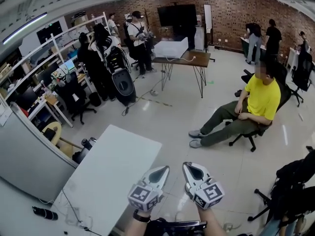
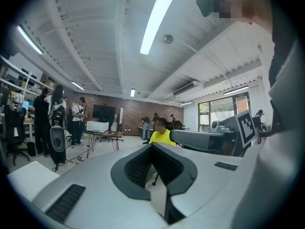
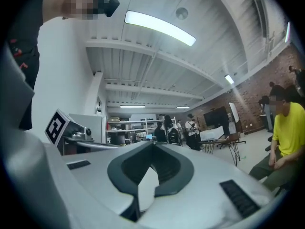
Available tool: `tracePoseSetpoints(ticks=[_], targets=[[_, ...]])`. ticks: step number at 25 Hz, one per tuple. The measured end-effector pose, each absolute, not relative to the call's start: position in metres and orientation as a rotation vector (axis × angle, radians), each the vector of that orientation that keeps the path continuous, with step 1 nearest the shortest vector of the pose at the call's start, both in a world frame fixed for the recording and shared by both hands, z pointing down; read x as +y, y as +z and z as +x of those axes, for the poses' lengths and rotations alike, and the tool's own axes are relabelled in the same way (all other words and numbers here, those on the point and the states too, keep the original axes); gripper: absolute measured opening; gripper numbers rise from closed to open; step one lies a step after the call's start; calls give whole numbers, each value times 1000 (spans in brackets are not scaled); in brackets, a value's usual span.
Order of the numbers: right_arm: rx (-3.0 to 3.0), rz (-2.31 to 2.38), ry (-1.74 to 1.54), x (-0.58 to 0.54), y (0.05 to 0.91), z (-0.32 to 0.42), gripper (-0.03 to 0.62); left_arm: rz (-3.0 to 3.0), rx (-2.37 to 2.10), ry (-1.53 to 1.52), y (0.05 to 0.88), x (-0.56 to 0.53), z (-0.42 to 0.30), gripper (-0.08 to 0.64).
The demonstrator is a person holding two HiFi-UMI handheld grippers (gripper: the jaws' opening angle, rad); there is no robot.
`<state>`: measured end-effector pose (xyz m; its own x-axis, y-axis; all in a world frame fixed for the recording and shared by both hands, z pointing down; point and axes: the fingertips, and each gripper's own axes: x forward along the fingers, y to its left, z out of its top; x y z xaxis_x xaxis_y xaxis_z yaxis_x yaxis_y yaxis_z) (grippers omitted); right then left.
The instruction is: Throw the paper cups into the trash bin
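Neither paper cups nor a trash bin can be made out in any view, so how much of the task is done cannot be judged. At best nothing is being carried or dropped right now, and any cup left to throw away has yet to be found and picked up.

The left tool (image 1: 162,171) and the right tool (image 1: 190,169) are held up side by side, close together but apart, and both point forward over the floor (image 1: 162,117). Each has its jaws closed tip to tip with nothing between them, and neither touches anything.

A white worktop (image 1: 110,173) lies just to the left of the left tool and below it. No cup shows on the part in view. A seated person (image 1: 258,102) in a yellow shirt is well ahead of the right tool, off to its right.
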<state>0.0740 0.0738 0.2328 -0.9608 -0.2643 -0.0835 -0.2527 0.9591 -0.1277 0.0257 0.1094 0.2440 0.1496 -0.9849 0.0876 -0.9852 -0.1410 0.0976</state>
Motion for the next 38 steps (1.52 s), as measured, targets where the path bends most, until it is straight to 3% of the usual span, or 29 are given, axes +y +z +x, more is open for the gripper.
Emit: tracePoseSetpoints(ticks=[21,38], targets=[[3014,31,-122,169,199,-32,3,1935,-2356,-73,232,206,-80,0],[3055,95,-213,197,210,-95,3,1899,-2330,-92,242,228,-133,1]])
